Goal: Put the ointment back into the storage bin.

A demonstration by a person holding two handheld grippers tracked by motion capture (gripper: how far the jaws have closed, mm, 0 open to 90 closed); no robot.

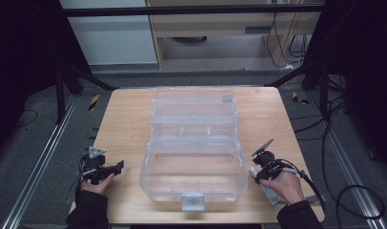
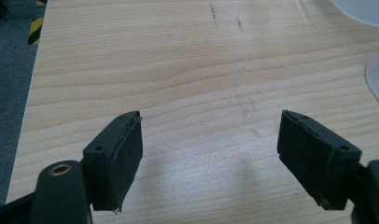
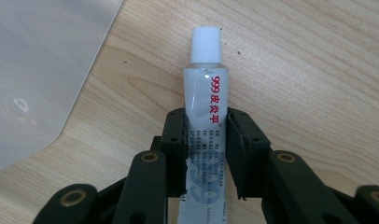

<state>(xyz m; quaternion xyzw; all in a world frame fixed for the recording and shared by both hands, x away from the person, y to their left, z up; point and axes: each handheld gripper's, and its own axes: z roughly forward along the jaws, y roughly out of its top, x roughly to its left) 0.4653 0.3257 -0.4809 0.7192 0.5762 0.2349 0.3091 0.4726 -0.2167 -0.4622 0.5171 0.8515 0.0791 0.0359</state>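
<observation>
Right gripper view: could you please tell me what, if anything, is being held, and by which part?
The right hand-held gripper is shut on a white ointment tube, pads clamping the middle of its body, below the ribbed cap.

A clear plastic box (image 1: 194, 148) stands open in the middle of the wooden table (image 1: 127, 124), its stepped tiers climbing toward the table's far edge and a grey latch (image 1: 192, 201) at its near wall. Past the table's far edge stands a pale cabinet (image 1: 215, 28). Left of the table a metal rail (image 1: 39, 167) runs along grey floor; right of the table black cables (image 1: 353, 191) lie coiled
</observation>
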